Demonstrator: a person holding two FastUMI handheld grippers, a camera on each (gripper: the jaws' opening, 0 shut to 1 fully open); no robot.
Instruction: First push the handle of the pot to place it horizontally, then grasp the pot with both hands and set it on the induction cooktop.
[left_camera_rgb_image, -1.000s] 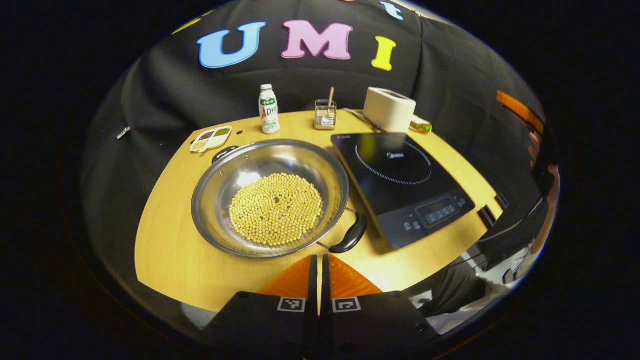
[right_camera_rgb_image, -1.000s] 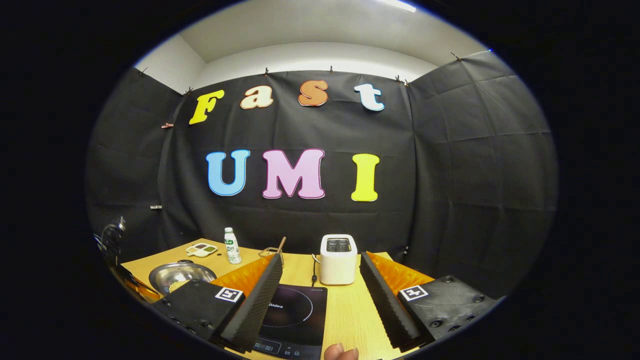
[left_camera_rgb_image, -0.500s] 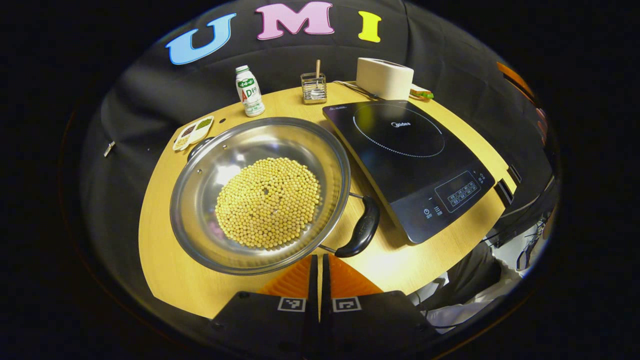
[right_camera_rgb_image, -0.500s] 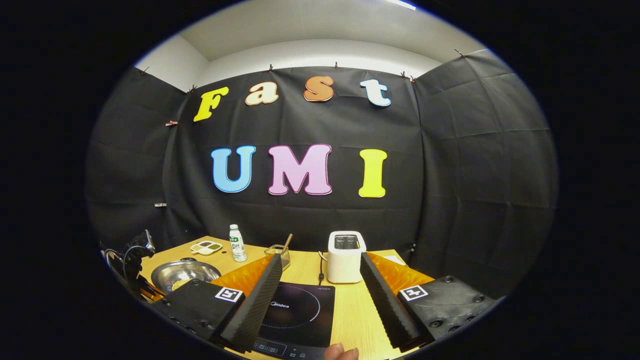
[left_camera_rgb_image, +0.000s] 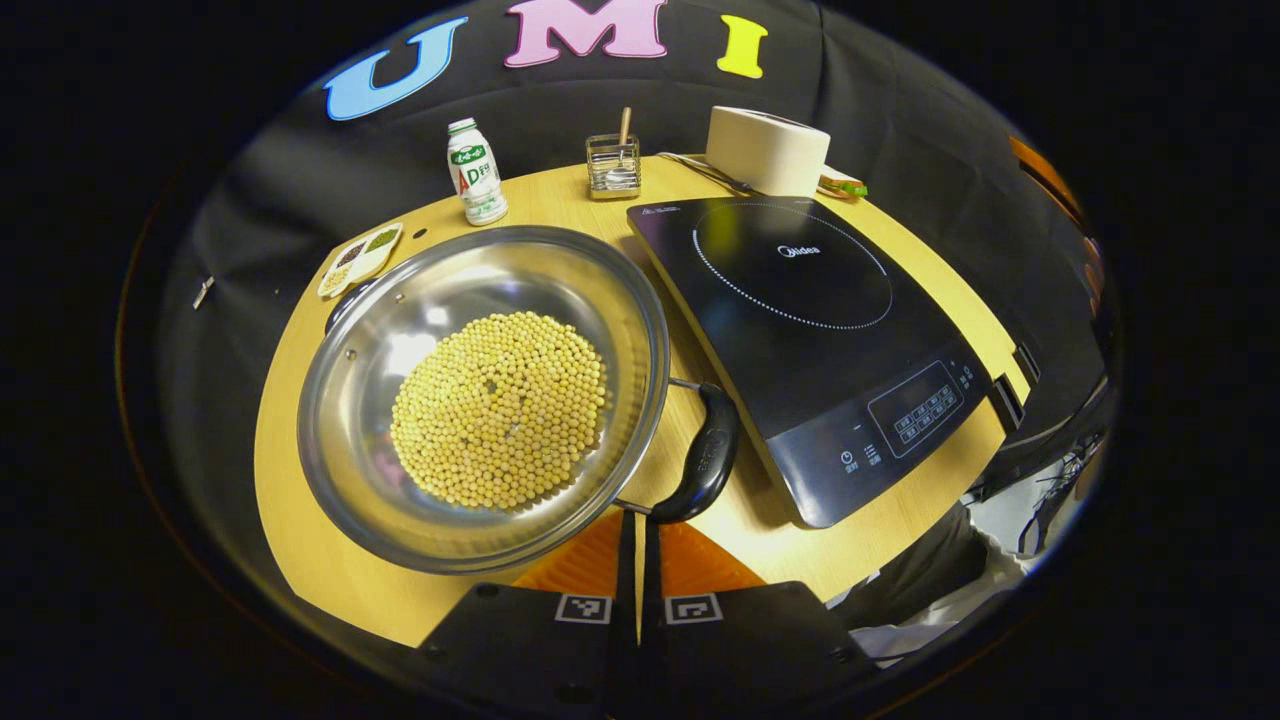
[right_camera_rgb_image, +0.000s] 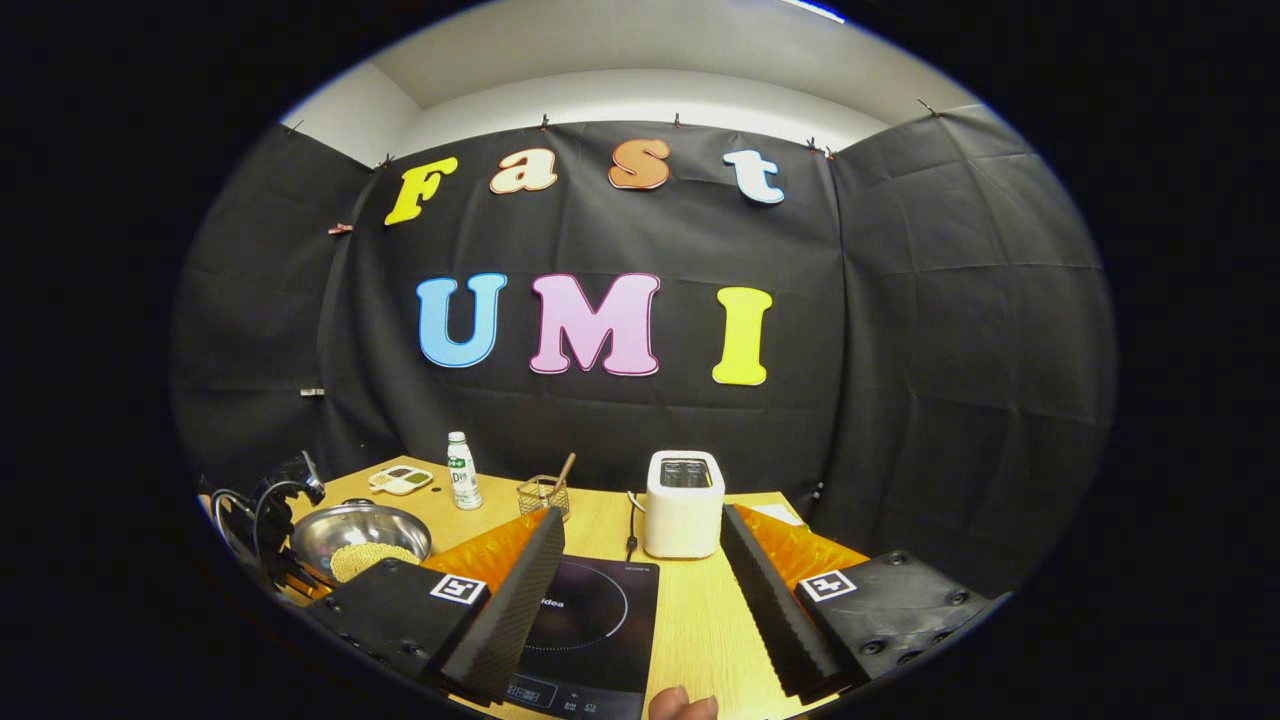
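Note:
A wide steel pot (left_camera_rgb_image: 350, 400) holding yellow beans stands on the wooden table (left_camera_rgb_image: 300, 520), left of the black induction cooktop (left_camera_rgb_image: 810, 330). Its near black handle (left_camera_rgb_image: 705, 455) points toward the cooktop's front corner; the far handle (left_camera_rgb_image: 345, 300) peeks out behind the rim. My left gripper (left_camera_rgb_image: 637, 522) is shut and empty, its tips just below the near handle's lower end; whether they touch it I cannot tell. In the right gripper view, my right gripper (right_camera_rgb_image: 640, 515) hangs open over the cooktop (right_camera_rgb_image: 590, 620), with the pot (right_camera_rgb_image: 350, 530) far to its left.
Along the table's back edge stand a small bottle (left_camera_rgb_image: 475, 175), a wire basket with a stick (left_camera_rgb_image: 613, 165) and a white toaster (left_camera_rgb_image: 765, 150). A divided dish (left_camera_rgb_image: 360, 258) lies behind the pot. A fingertip (right_camera_rgb_image: 683, 705) shows at the right gripper view's bottom.
The left gripper has come down and forward over the table, so the pot and its near handle now lie right at its shut tips. The right gripper has hardly moved.

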